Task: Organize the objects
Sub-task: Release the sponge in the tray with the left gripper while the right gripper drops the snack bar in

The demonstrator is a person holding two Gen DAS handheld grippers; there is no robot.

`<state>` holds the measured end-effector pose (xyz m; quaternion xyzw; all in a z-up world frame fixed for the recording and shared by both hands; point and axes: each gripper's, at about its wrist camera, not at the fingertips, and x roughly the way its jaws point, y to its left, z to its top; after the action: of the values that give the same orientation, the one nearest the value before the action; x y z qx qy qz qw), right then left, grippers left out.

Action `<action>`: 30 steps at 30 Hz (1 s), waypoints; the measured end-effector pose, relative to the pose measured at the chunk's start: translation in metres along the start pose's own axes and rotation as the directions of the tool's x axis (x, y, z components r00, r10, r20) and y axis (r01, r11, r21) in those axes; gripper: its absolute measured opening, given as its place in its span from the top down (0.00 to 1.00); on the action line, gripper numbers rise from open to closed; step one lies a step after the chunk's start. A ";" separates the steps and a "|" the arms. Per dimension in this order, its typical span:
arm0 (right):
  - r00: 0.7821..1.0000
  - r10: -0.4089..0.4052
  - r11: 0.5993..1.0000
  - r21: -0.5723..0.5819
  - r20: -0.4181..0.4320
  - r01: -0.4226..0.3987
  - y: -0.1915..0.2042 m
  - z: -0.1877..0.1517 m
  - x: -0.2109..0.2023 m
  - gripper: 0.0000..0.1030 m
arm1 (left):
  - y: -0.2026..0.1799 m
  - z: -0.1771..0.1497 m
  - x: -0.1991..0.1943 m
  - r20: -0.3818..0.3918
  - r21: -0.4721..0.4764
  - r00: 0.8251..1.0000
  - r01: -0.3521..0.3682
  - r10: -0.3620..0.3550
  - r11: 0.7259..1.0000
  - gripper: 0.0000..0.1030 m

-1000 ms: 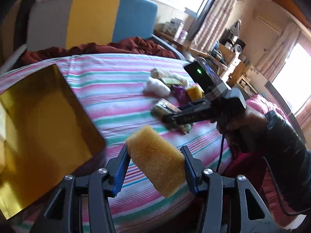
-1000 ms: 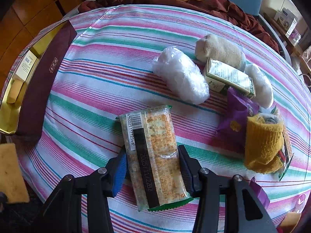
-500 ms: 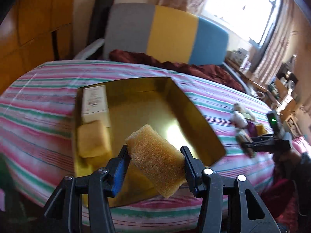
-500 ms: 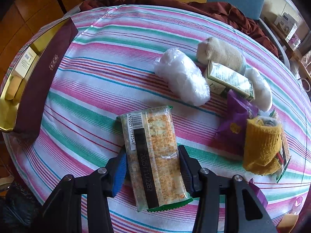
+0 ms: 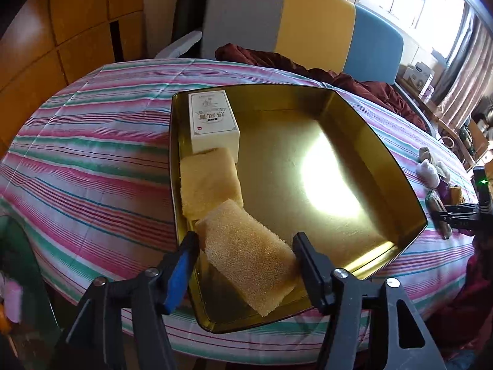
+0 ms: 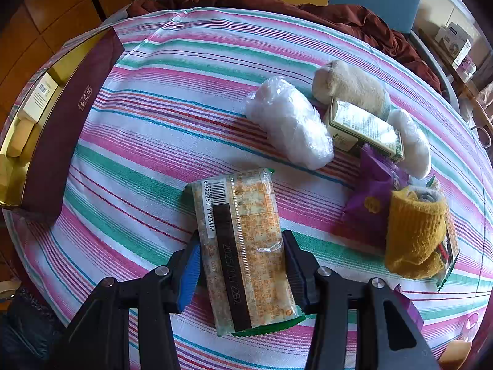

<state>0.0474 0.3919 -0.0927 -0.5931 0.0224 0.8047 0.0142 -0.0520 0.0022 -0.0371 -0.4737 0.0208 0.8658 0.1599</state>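
Left gripper (image 5: 243, 257) jaws opening, the coarse yellow rectangular sponge (image 5: 246, 256) between them over the near-left corner of the gold-lined box (image 5: 397, 166), just beside a 2nd pale sponge (image 5: 209, 182); long axis diagonal, near-right to far-left. Right gripper (image 6: 240, 262) clamps the clear-wrapped cracker packet (image 6: 243, 246), long axis pointing away along the fingers.

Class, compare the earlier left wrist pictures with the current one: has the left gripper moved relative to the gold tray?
Yes. The left gripper swung from beside the gold tray to above its near corner; its jaws are opening around the sponge.
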 end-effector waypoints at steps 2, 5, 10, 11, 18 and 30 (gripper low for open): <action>1.000 -0.006 1.000 0.002 0.001 0.006 -0.001 0.000 0.000 0.52 | 0.002 -0.001 -0.003 0.014 -0.004 1.000 -0.013 0.013 1.000 0.19; 1.000 -0.009 1.000 0.006 0.002 0.009 -0.005 0.001 0.000 0.52 | 0.004 -0.002 -0.008 0.024 -0.011 1.000 -0.015 0.015 1.000 0.15; 1.000 -0.017 0.999 0.038 -0.002 0.017 -0.012 0.003 -0.003 0.53 | 0.009 0.001 -0.025 0.091 -0.036 0.996 0.002 0.001 0.999 0.15; 1.000 -0.017 0.999 0.051 -0.002 0.017 -0.014 0.003 -0.004 0.53 | 0.010 0.002 -0.029 0.110 -0.044 0.994 0.009 -0.004 0.999 0.15; 0.989 0.048 0.982 0.174 0.139 -0.073 0.000 0.026 -0.059 0.53 | 0.031 0.007 -0.052 0.218 -0.180 0.976 0.044 -0.004 0.983 0.00; 0.921 0.362 0.932 -0.092 0.147 -0.351 0.224 0.105 -0.080 0.53 | 0.062 -0.002 -0.070 0.307 -0.311 0.947 0.004 0.097 0.950 0.00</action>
<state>-0.0398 0.1740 0.0189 -0.5120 0.1032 0.8395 -0.1496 -0.0338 -0.0754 0.0126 -0.3462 -0.1292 0.9270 0.0647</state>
